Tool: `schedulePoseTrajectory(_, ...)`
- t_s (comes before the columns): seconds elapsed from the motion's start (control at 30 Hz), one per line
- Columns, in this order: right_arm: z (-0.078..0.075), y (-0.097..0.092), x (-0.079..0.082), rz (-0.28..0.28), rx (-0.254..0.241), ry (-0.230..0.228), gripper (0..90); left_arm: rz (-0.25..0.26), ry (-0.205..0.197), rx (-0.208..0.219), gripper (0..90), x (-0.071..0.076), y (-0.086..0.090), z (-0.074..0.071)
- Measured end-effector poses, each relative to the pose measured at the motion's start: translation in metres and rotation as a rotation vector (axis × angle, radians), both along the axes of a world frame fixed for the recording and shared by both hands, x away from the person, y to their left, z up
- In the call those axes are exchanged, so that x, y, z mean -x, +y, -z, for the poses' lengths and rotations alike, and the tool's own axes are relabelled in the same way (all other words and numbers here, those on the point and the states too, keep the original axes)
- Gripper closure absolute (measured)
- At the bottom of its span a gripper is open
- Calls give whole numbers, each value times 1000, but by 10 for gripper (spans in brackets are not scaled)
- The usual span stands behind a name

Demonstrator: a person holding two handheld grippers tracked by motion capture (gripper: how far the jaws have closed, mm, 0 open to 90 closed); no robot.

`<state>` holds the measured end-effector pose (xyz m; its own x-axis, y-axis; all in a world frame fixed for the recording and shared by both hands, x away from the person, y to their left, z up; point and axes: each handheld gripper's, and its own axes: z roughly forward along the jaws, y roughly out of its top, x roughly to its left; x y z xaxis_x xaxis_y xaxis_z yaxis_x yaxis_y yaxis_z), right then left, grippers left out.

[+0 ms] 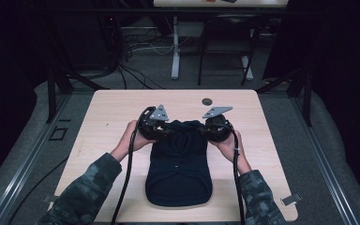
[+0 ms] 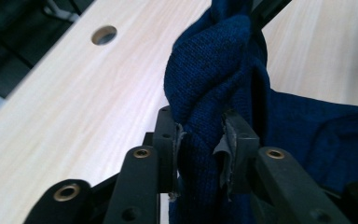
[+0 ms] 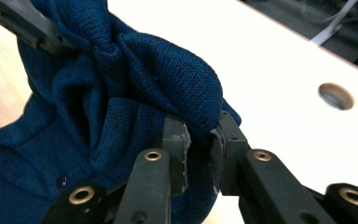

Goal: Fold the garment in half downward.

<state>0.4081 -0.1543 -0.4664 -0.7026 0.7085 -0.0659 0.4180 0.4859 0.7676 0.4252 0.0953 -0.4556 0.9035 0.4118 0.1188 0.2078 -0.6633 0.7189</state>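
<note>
Desk (image 1: 108,117): light wood top with rounded corners, seen from above in the high view. A round cable hole (image 1: 207,101) sits near its far edge, just beyond the two tools; it also appears in the left gripper view (image 2: 104,34) and in the right gripper view (image 3: 336,96).

Garment: a dark navy knit sweater (image 1: 179,173), folded into a compact shape, lies on the middle of the desk, running from the near edge up toward the tools. Its near part rests flat on the wood. Its far edge is gathered and lifted between the two tools. A small dark button (image 3: 62,180) shows on the flat part in the right gripper view.

Forearms: both camouflage-patterned sleeves (image 1: 86,190) come in from the bottom of the high view, one on each side of the sweater.

Left tool (image 1: 155,127): at the far left corner of the sweater. In the left gripper view (image 2: 201,140) it is clamped on a bunched fold of the knit, pads pressing the fabric from both sides.

Right tool (image 1: 215,127): at the far right corner. In the right gripper view (image 3: 199,140) it is clamped on a thick bunched fold, fabric bulging above the pads.

The two tools stand close together, with twisted knit stretched between them.
</note>
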Motion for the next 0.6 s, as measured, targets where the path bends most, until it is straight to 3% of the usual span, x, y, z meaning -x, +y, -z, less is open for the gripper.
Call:
schedulePoseTrajectory(0.17, 0, 4, 9, 0, 10, -60, 784, -40, 104, 17, 507, -5, 3, 9)
schedulePoseTrajectory(0.23, -1, 6, 11, 1, 21, -79, 785, -53, 123, 1, 456, -6, 2, 14)
schedulePoseTrajectory(0.3, -2, 8, 14, 5, 14, -98, 785, -51, 128, -8, 464, -6, 1, 18)
schedulePoseTrajectory(0.37, -4, 9, 15, 5, 24, -115, 784, -54, 105, -21, 549, -5, -1, 19)
schedulePoseTrajectory(0.47, -7, 9, 17, 9, 30, -147, 784, -59, 66, -8, 673, -4, -2, 19)
schedulePoseTrajectory(0.6, -10, 4, 19, 12, 20, -150, 778, -62, 2, -2, 714, 0, -5, 16)
